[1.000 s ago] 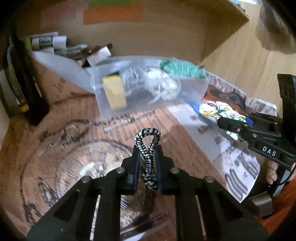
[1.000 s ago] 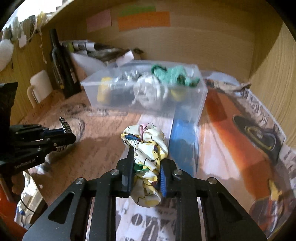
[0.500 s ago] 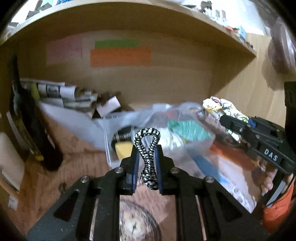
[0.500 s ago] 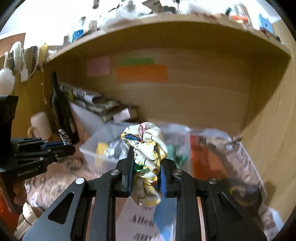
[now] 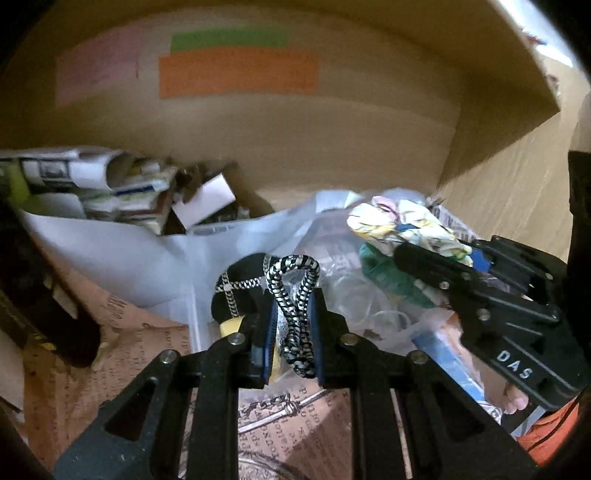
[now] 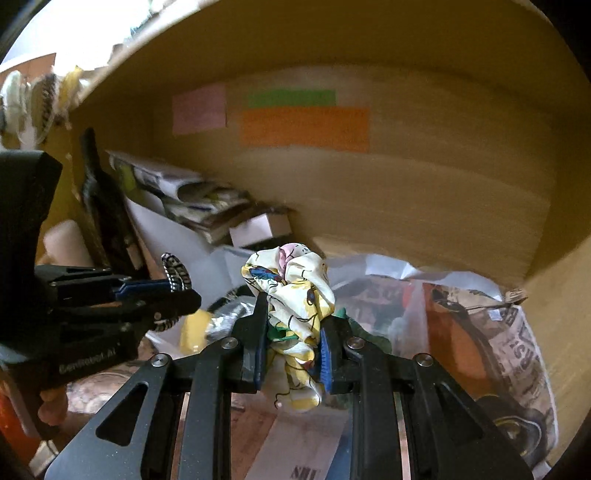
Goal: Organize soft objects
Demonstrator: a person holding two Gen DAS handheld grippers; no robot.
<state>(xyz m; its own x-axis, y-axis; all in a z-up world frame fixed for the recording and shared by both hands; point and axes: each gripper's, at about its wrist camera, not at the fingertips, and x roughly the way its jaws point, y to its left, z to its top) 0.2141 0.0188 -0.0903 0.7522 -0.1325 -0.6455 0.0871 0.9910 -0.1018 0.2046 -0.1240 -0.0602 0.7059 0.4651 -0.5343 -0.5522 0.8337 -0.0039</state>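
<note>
My left gripper (image 5: pixel 291 314) is shut on a black-and-white braided hair tie (image 5: pixel 293 295), held just above the near edge of the clear plastic box (image 5: pixel 192 310). My right gripper (image 6: pixel 293 332) is shut on a floral yellow-and-white scrunchie (image 6: pixel 295 291) and hovers over the same box; it shows at the right of the left wrist view (image 5: pixel 436 254) with the scrunchie (image 5: pixel 402 225). The box holds a green scrunchie (image 5: pixel 388 269), a black band with a chain (image 5: pixel 236 284), a yellow item (image 6: pixel 194 328) and clear pieces. The left gripper also shows in the right wrist view (image 6: pixel 173 288).
A dark bottle (image 6: pixel 99 199) and a white mug (image 6: pixel 66 240) stand at the left. Rolled papers and small boxes (image 5: pixel 122 184) lie against the back wall. Printed paper (image 6: pixel 517 350) covers the desk. A shelf (image 6: pixel 332 33) hangs overhead and a wooden side wall (image 5: pixel 517 192) closes the right.
Both grippers have moved forward to the box with their items still held. The box now sits right under the fingertips, and the right gripper has come closer to the left one.
</note>
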